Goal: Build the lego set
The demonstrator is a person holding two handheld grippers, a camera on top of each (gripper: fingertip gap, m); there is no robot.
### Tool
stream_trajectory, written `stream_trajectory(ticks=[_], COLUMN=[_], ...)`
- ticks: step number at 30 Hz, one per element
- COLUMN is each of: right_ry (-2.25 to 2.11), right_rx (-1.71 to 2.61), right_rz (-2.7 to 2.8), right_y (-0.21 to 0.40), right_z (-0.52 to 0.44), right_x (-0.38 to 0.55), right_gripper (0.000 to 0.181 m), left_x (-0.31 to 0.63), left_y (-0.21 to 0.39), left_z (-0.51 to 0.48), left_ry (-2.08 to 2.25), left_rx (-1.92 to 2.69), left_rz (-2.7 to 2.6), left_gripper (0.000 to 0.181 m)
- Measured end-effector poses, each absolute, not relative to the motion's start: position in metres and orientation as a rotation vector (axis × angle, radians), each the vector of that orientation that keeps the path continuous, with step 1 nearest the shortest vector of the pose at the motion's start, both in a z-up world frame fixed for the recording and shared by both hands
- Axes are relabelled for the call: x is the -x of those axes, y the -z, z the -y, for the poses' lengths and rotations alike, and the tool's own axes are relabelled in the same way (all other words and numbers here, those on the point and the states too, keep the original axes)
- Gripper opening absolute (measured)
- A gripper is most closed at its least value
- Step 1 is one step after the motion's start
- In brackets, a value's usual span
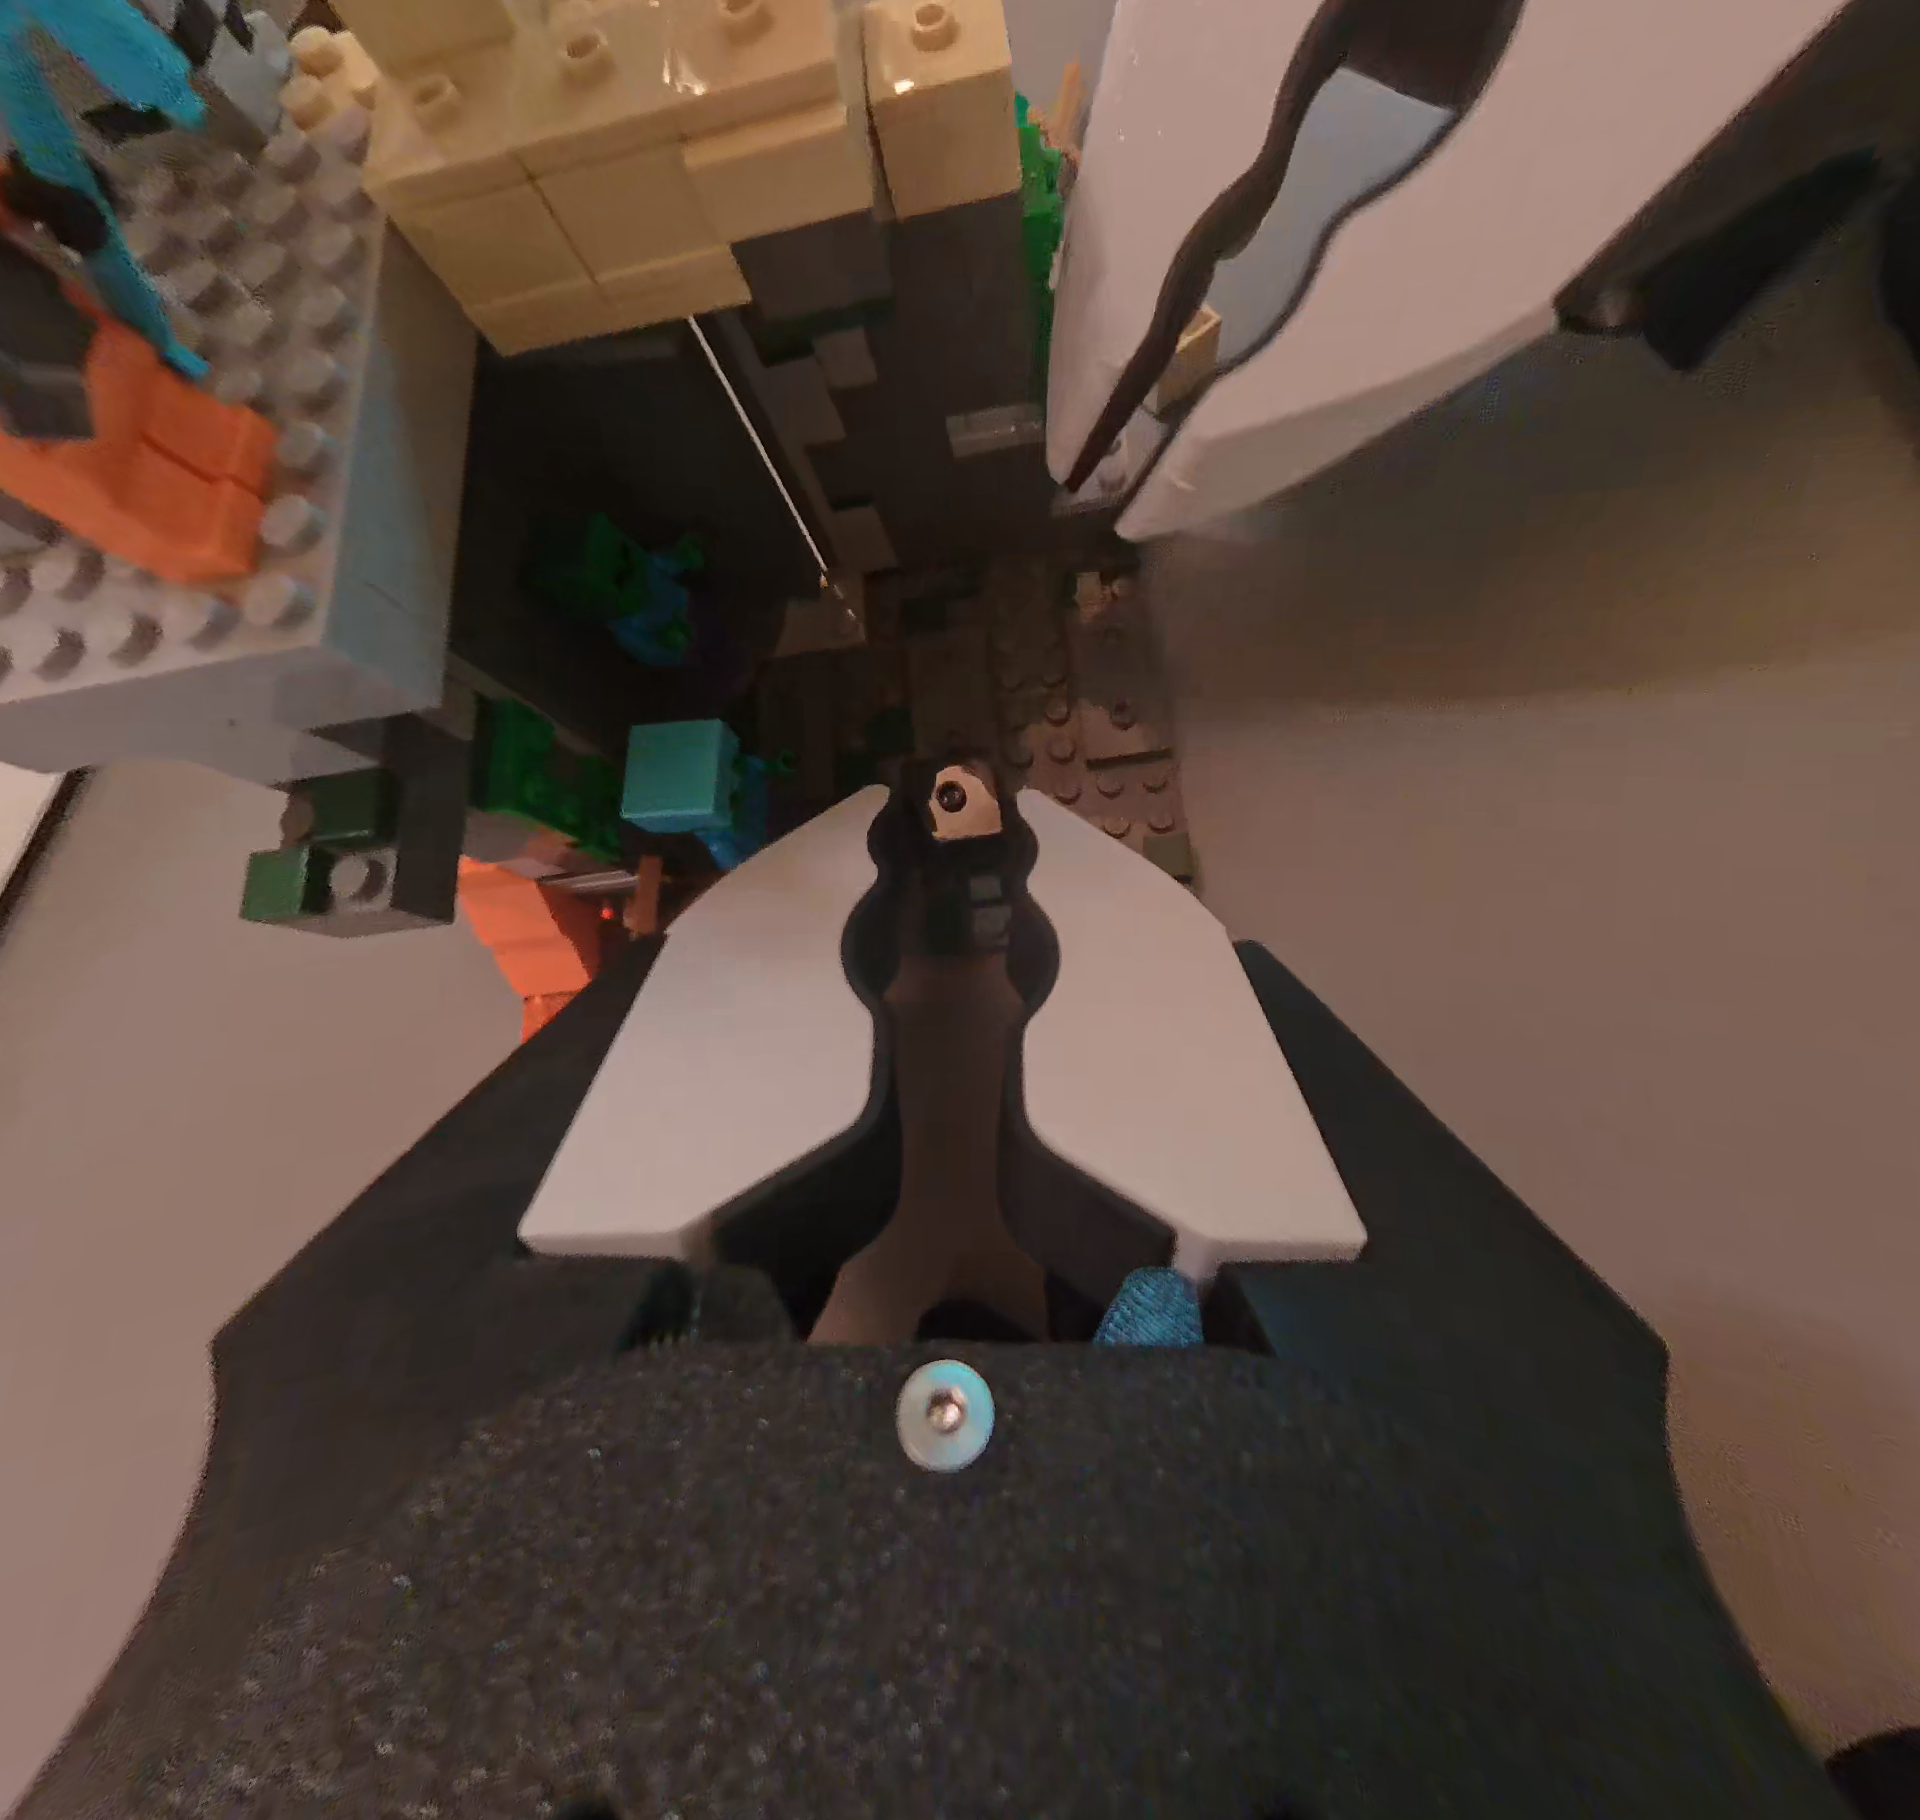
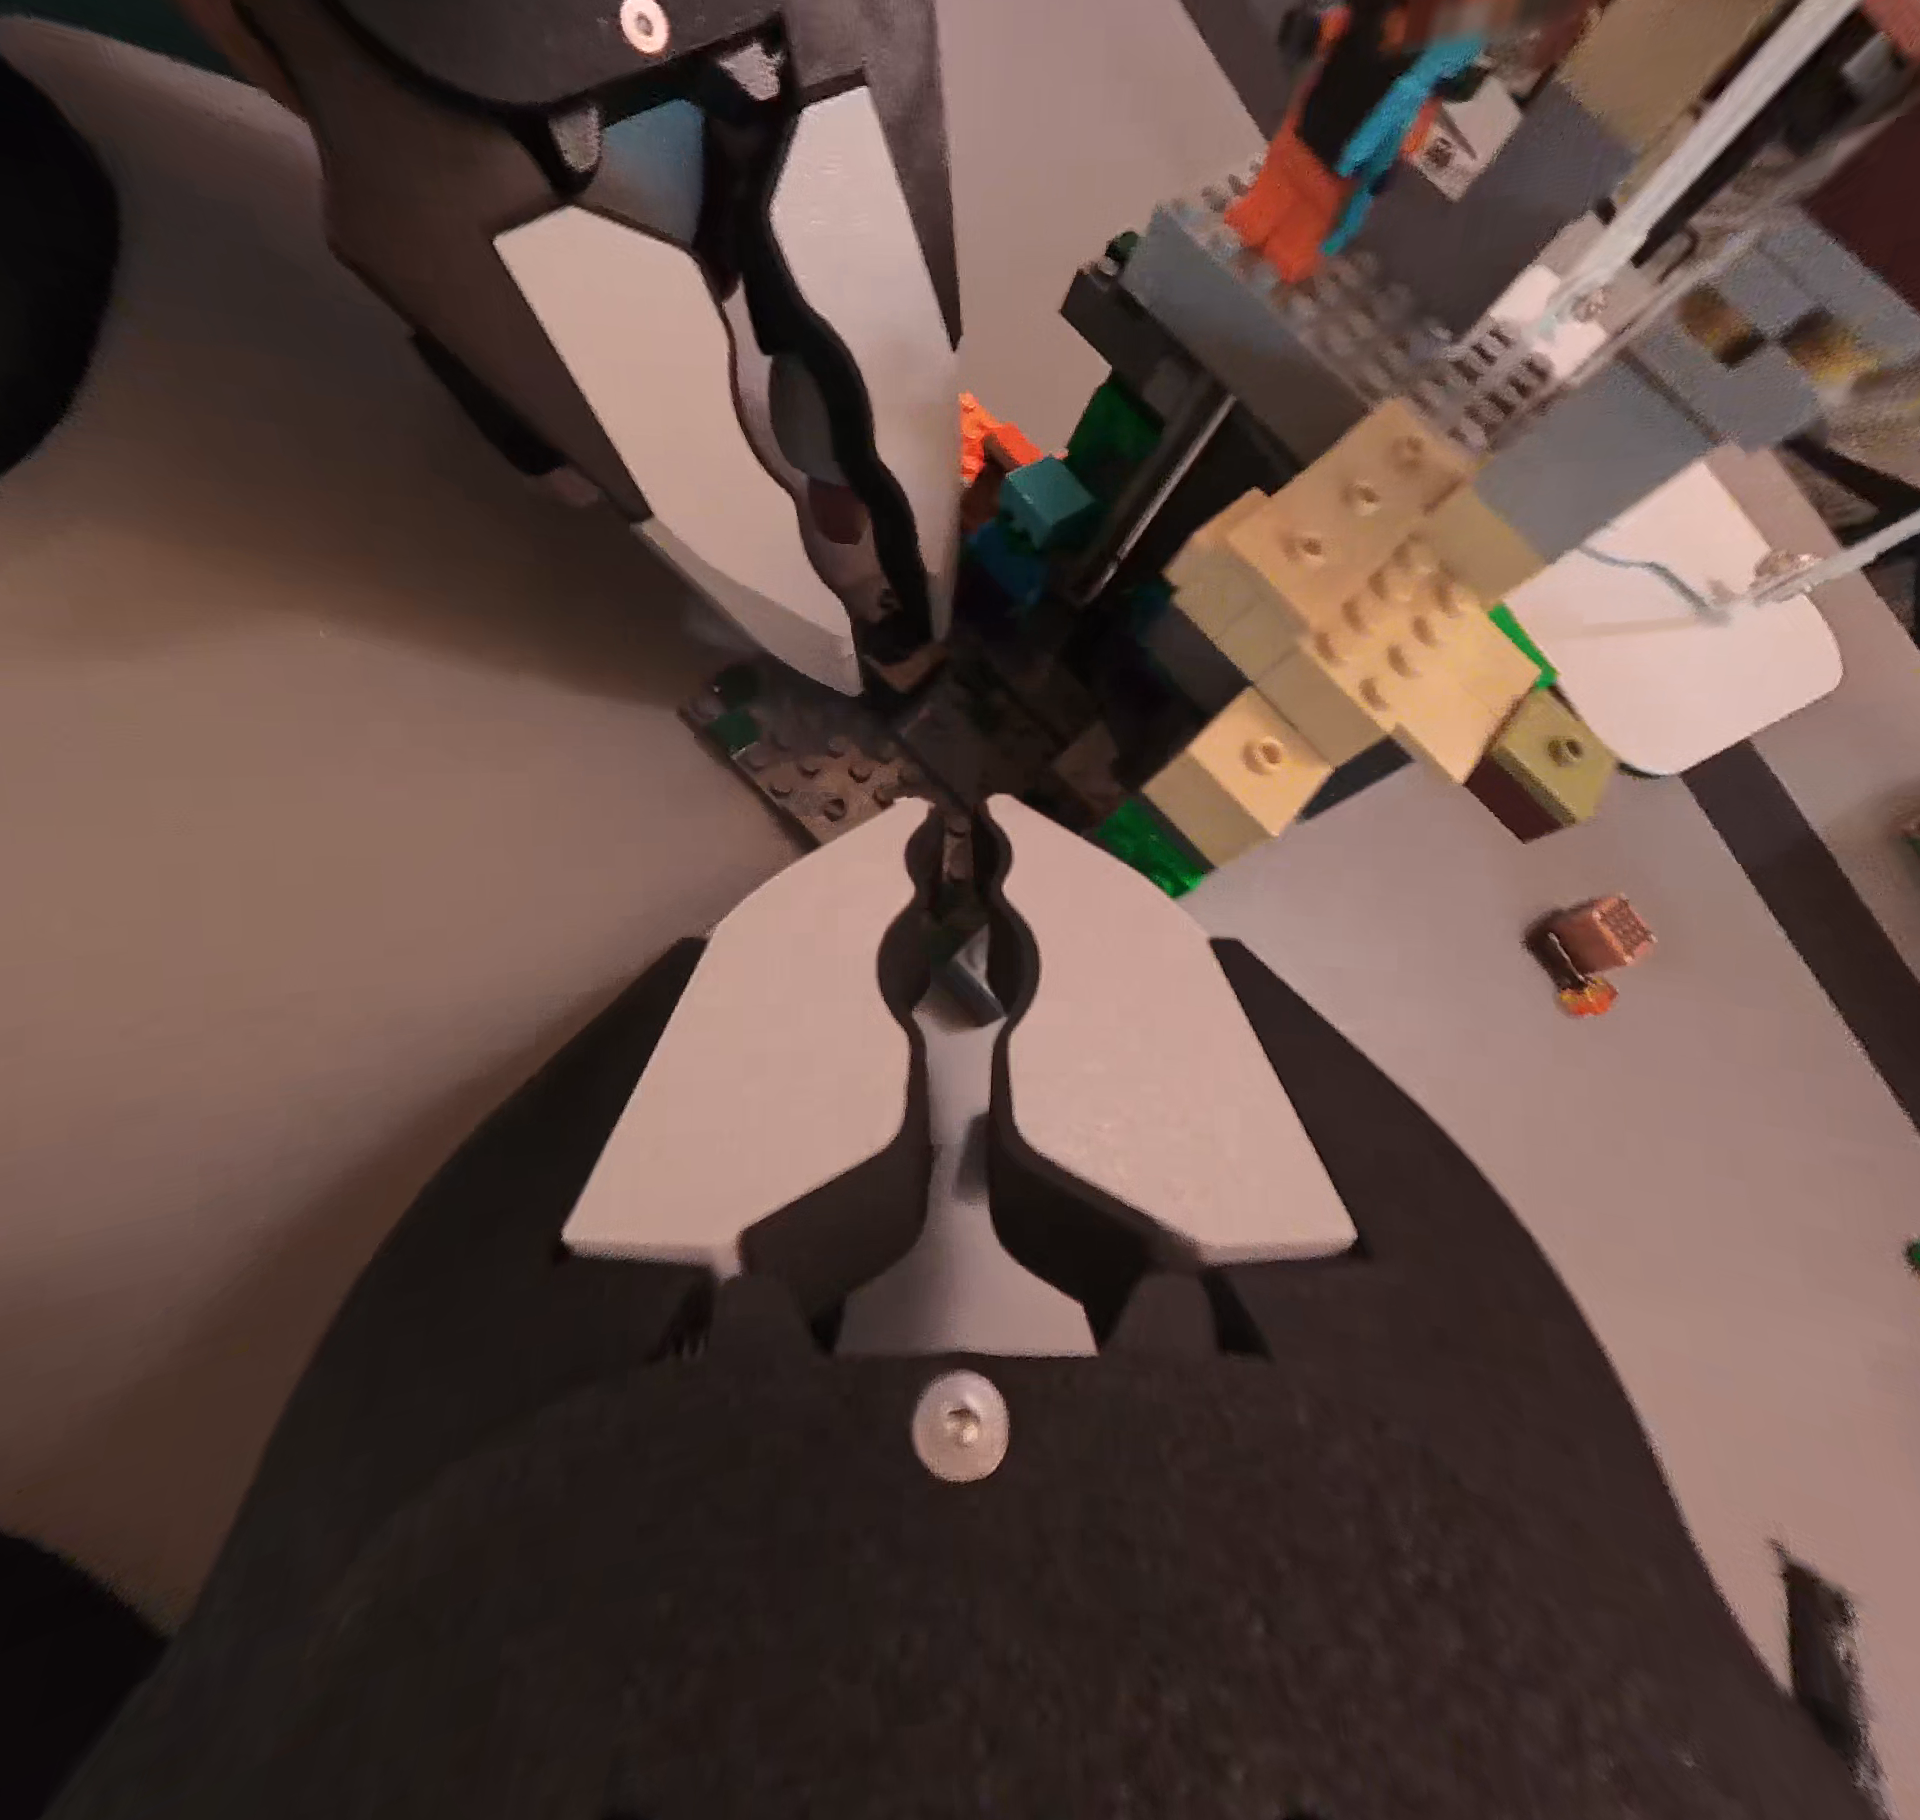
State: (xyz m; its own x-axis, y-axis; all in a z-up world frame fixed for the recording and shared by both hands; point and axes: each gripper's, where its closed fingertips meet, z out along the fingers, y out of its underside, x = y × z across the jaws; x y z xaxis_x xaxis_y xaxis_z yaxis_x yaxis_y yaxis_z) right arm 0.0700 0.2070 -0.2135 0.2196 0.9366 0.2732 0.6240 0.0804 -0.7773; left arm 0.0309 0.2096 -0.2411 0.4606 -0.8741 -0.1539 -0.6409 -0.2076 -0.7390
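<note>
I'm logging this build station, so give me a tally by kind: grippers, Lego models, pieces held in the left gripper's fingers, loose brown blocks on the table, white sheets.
Grippers: 2, the left gripper and the right gripper
Lego model: 1
Small piece held in the left fingers: 1
Loose brown block: 1
White sheet: 1
Total: 6

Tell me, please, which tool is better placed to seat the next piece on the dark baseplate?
Left: the left tool grips a small tan piece just above the dark baseplate; the right tool shows no clear piece.
</note>
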Motion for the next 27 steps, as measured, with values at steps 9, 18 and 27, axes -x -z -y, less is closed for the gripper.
stream_trajectory(ticks=[9, 18, 27], right_ry=[-0.487, -0.57, -0.504], right_rx=[1.66, 1.565, 1.741], right_rz=[1.428, 1.249, 1.34], right_y=[0.212, 0.166, 0.208], right_z=[-0.213, -0.206, -0.227], right_x=[-0.071, -0.107, -0.166], right_gripper=[0.0, 0.015, 0.053], left_x=[-0.032, -0.023, -0.012], left_y=[0.24, 0.2, 0.18], left_z=[-0.213, -0.204, -0.185], left_ry=[0.405, 0.436, 0.412], left_rx=[1.927, 1.864, 1.787], left_rz=[-1.278, -1.085, -0.865], left_gripper=[0.017, 0.025, 0.025])
